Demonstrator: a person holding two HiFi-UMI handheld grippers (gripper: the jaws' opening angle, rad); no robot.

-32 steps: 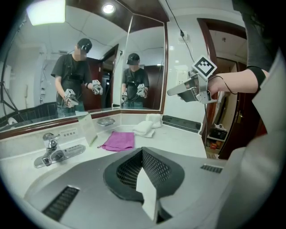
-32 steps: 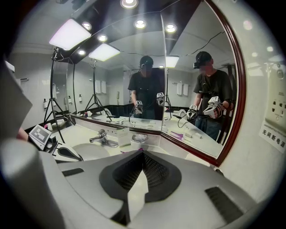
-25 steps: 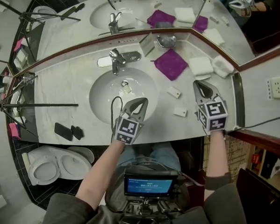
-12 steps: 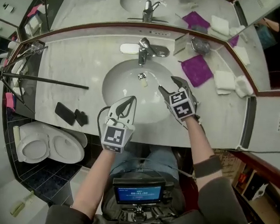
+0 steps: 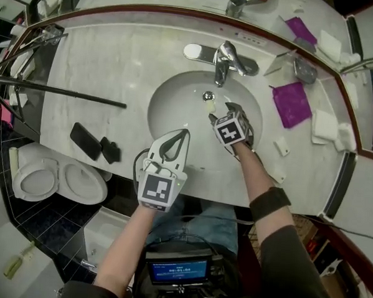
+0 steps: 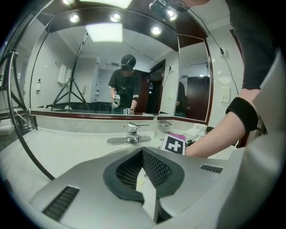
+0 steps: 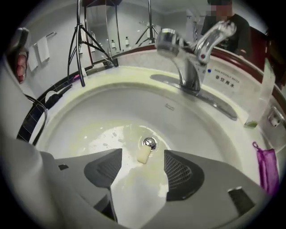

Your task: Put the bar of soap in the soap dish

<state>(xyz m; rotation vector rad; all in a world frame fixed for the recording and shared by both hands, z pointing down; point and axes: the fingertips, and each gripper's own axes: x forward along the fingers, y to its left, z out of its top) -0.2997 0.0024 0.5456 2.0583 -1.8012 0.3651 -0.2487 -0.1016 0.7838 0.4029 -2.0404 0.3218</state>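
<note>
Bright, even light covers the pale counter (image 5: 110,66) around the basin (image 5: 176,116), and the shadows there are soft. Spot lamps (image 6: 115,17) high above the basin glare in the left gripper view. Behind the basin, the faucet (image 7: 192,58) glints and is motion-blurred in the right gripper view. Both gripper views bulge and darken at their edges.

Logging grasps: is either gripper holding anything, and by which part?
Nothing. Right gripper: fingers have just been opening, soap bar ahead, ungripped. Left gripper: shut, empty.
</note>
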